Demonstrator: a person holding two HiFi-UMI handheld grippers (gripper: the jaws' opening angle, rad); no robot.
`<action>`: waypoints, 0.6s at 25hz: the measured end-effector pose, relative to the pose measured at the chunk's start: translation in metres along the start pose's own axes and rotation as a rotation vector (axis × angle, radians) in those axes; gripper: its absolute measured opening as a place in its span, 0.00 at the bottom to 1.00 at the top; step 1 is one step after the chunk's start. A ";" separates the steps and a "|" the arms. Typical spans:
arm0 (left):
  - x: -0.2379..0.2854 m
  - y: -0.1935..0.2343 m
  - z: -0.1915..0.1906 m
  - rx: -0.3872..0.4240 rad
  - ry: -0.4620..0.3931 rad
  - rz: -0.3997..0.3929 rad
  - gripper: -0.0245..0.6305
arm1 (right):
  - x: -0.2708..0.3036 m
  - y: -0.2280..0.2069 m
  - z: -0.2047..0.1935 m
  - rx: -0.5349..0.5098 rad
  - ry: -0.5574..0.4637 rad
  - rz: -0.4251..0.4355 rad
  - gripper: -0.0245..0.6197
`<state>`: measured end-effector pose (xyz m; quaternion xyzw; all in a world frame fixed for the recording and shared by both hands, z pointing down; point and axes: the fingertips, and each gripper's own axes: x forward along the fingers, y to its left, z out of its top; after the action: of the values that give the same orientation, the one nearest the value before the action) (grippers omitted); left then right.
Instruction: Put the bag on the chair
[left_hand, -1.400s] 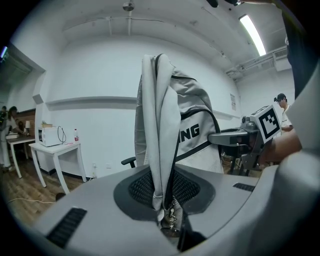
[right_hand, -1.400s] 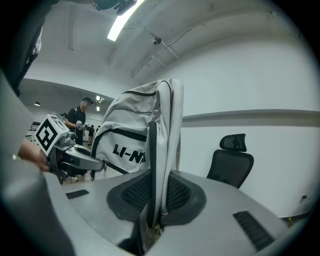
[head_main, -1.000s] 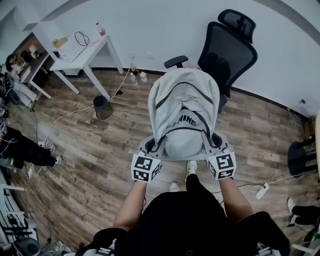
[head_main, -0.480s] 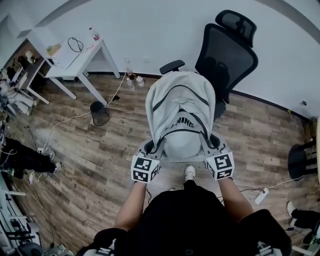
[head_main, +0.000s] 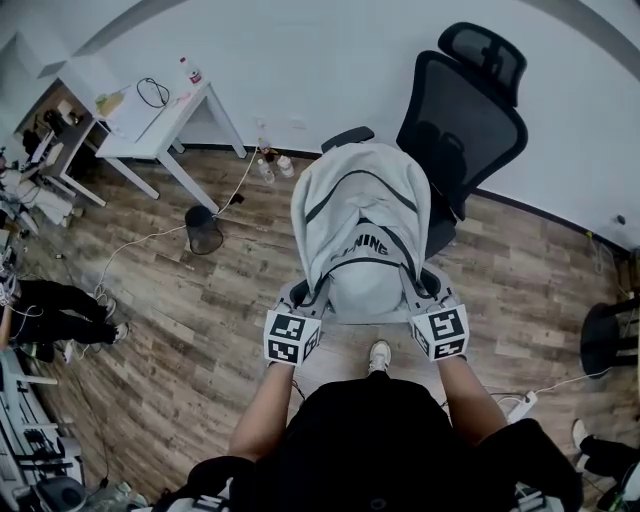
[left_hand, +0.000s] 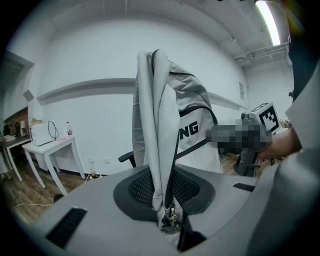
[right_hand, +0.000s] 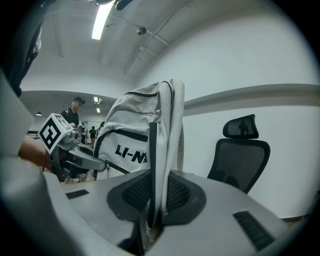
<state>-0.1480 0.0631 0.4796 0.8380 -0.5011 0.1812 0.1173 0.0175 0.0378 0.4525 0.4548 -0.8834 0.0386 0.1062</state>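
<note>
Both tools hold up the grey backpack (head_main: 362, 235). The left gripper (head_main: 299, 297) is pressed shut on its cloth at 7 o'clock. The right gripper (head_main: 431, 290) pinches it at 5 o'clock. The black office chair (head_main: 468, 110) stands just behind the grey backpack, at 1 o'clock. A white table (head_main: 150, 110) stands well apart, at 10 o'clock by the wall.

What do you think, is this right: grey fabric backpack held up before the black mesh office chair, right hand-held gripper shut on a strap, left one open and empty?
Not the left hand-held gripper: the left gripper view shows it shut on a strap of the grey fabric backpack, not open and empty. The rest stands.
</note>
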 end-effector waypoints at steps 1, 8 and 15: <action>0.004 0.000 0.001 0.000 0.002 0.003 0.16 | 0.003 -0.004 0.000 0.001 -0.002 0.005 0.14; 0.030 -0.003 0.021 0.024 0.014 0.025 0.17 | 0.017 -0.035 0.005 0.017 -0.018 0.041 0.14; 0.050 0.001 0.043 0.014 -0.012 0.024 0.16 | 0.029 -0.058 0.017 0.017 -0.042 0.071 0.14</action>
<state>-0.1196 0.0063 0.4618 0.8339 -0.5105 0.1811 0.1061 0.0454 -0.0214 0.4408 0.4246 -0.9007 0.0401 0.0823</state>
